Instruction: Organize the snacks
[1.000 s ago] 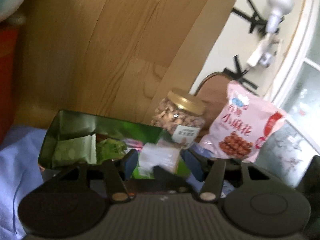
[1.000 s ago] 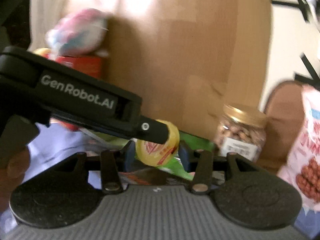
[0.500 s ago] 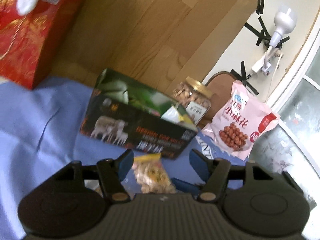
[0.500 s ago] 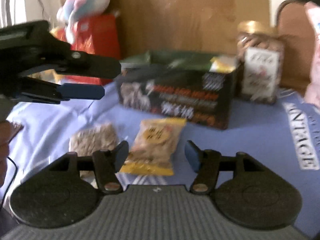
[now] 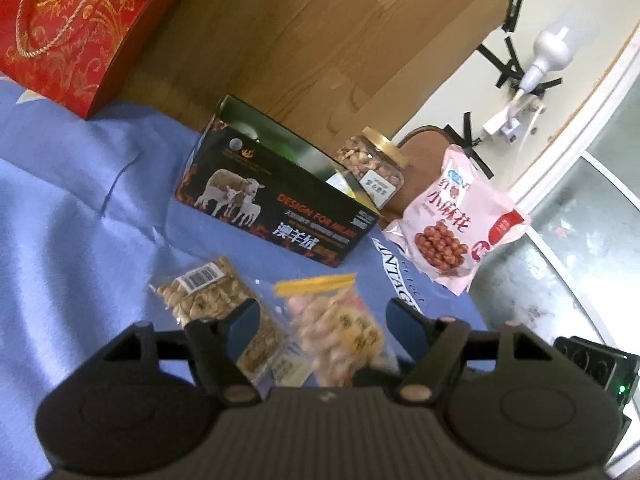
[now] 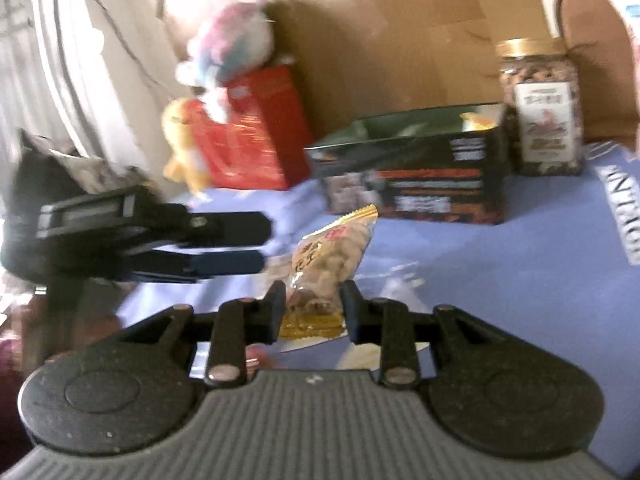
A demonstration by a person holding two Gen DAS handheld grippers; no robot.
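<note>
The peanut packet point(image 6: 334, 256) stands tilted between the right gripper's point(image 6: 313, 306) fingers, long axis running up and away from the camera toward the box point(image 6: 416, 172), its yellow sealed end low by the fingertips. The jaws are closing and the pads look to press the packet's lower sides. In the left wrist view the same packet point(image 5: 340, 328) lies on the blue cloth point(image 5: 72, 216) between the left gripper's point(image 5: 322, 320) spread fingers, untouched; those jaws are opening and grip nothing. A seed packet point(image 5: 216, 300) lies just beside it, under the left finger. Behind the box are a nut jar point(image 5: 372, 168) and a pink bag point(image 5: 460, 220).
</note>
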